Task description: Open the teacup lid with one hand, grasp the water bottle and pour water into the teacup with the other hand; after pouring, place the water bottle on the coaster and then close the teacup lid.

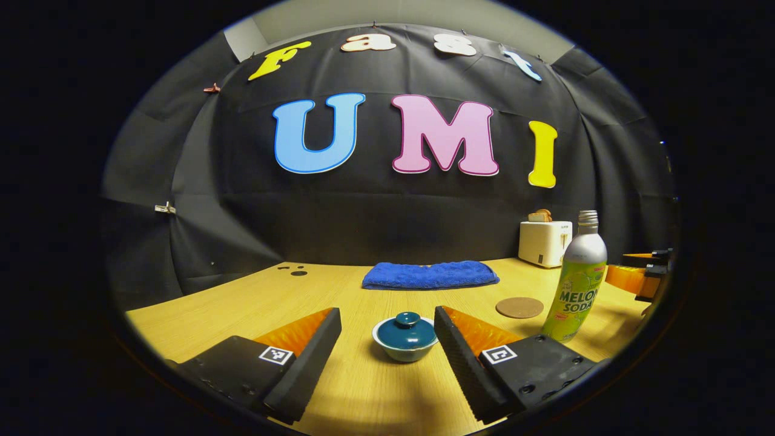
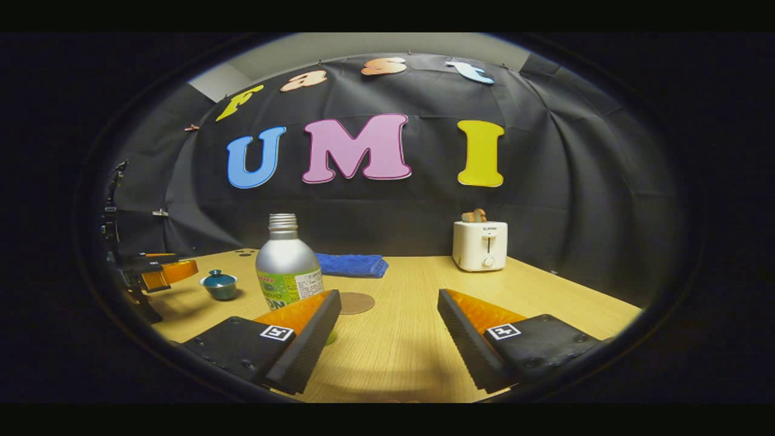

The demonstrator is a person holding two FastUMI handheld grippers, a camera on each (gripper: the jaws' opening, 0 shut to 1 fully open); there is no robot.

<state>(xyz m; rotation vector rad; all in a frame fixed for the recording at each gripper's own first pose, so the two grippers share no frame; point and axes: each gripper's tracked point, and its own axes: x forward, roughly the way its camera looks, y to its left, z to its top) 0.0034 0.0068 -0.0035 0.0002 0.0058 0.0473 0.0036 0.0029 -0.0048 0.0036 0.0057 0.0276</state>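
A small teal teacup with its lid on sits on the wooden table, just ahead of my left gripper, whose fingers stand wide open on either side of it without touching. A silver and green water bottle stands upright to the right, with a round cork coaster beside it. In the right gripper view the bottle stands just beyond the left finger of my open right gripper, with the coaster behind it. The teacup and the left gripper show farther left.
A folded blue towel lies at the back of the table. A white toaster holding bread stands at the back right. The right gripper shows at the right edge of the left gripper view.
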